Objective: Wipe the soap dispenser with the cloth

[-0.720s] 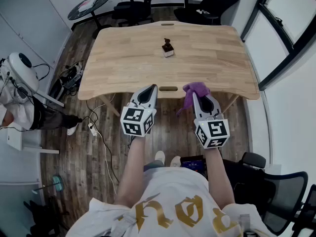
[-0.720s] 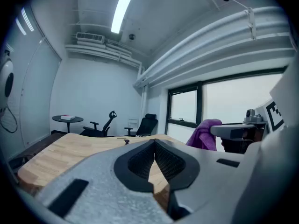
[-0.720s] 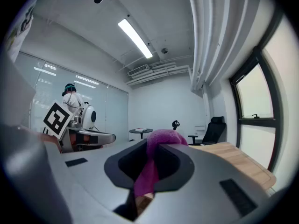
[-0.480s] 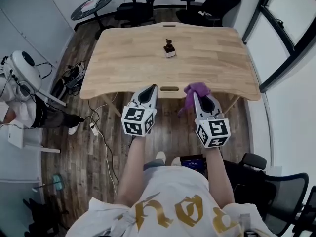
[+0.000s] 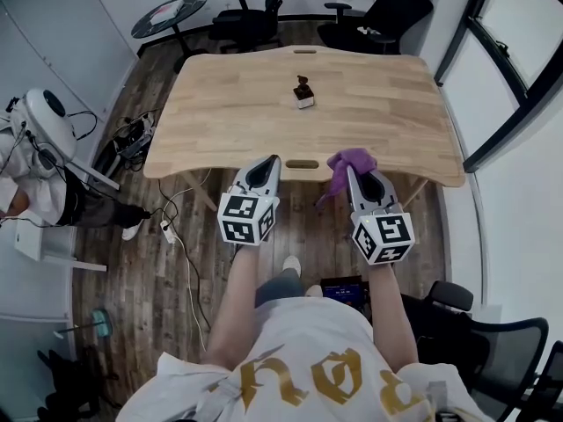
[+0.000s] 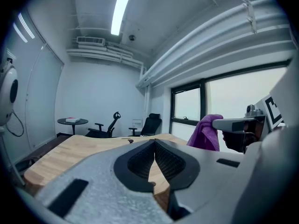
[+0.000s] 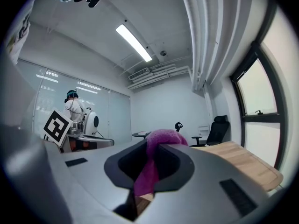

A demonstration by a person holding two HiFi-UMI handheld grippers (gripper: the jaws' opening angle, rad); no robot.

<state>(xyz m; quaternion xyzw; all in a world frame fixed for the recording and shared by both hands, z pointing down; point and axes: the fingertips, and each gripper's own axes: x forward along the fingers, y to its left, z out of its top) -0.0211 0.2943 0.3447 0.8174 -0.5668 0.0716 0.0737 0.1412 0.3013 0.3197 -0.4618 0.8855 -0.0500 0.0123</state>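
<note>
A small dark soap dispenser point(image 5: 303, 90) stands on the wooden table point(image 5: 220, 112), past its middle. My right gripper point(image 5: 353, 167) is shut on a purple cloth point(image 5: 348, 165) at the table's near edge; the cloth point(image 7: 158, 149) is pinched between the jaws and hangs down from them. My left gripper point(image 5: 271, 159) is shut with nothing in it, also at the near edge, left of the right one. In the left gripper view my left gripper point(image 6: 154, 146) points along the tabletop point(image 6: 70, 150), with the cloth point(image 6: 206, 133) at the right. Both grippers are well short of the dispenser.
Office chairs point(image 5: 255, 11) and a small round table point(image 5: 169, 14) stand beyond the wooden table. A person in white point(image 5: 22, 170) with white equipment is at the left. A window wall point(image 5: 506, 51) runs along the right. Cables point(image 5: 171, 227) lie on the floor.
The view has shifted slightly, with the table a little lower in the picture; both grippers keep their places at the table's near edge with the cloth held.
</note>
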